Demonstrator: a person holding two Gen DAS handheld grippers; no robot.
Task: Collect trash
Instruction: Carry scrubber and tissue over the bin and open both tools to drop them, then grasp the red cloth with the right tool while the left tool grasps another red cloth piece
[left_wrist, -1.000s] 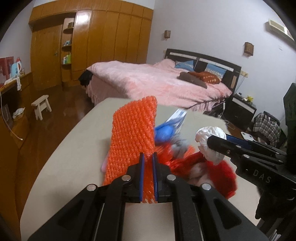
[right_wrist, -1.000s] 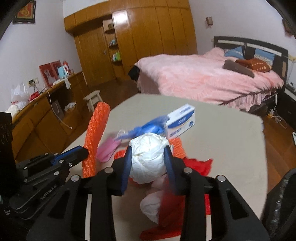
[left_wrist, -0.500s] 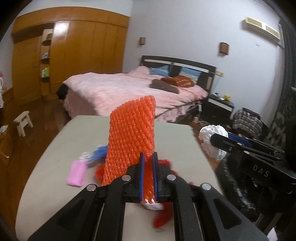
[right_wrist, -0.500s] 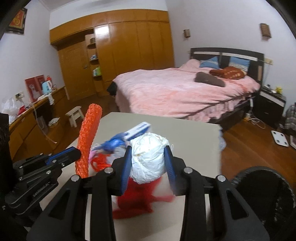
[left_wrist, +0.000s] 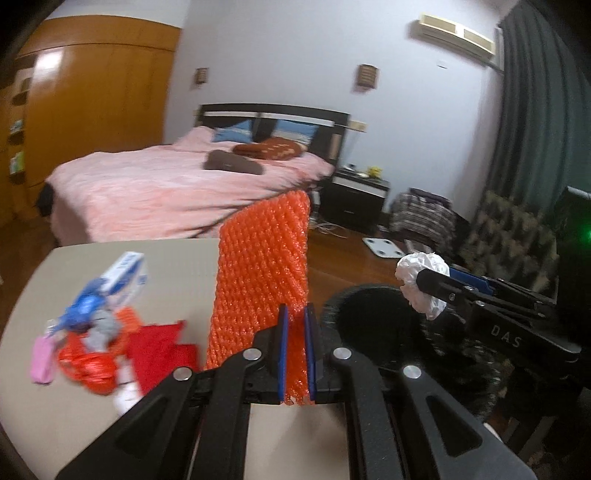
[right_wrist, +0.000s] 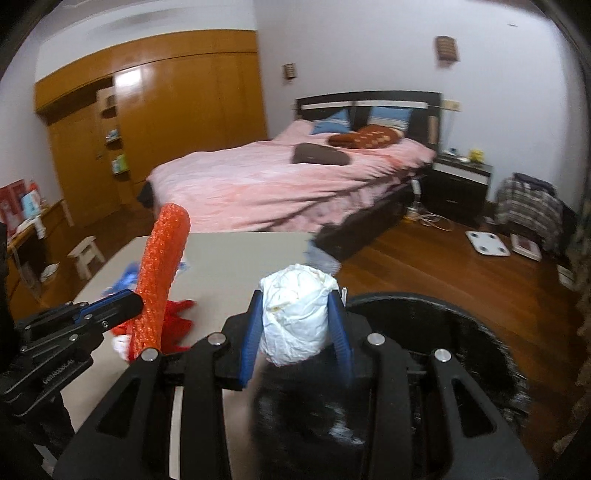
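The left gripper (left_wrist: 295, 332) is clamping its jaws narrowly on the bottom end of an orange foam net sleeve (left_wrist: 262, 266), which is standing upright above the right edge of the beige table (left_wrist: 177, 258). The right gripper (right_wrist: 295, 321) is squeezing a crumpled white paper ball (right_wrist: 295, 314) over the black trash bin (right_wrist: 461, 332) just beside that edge. Remaining litter, including a red plastic bag (left_wrist: 88, 362) and a blue-and-white box (left_wrist: 125, 275), is lying near the table's left edge.
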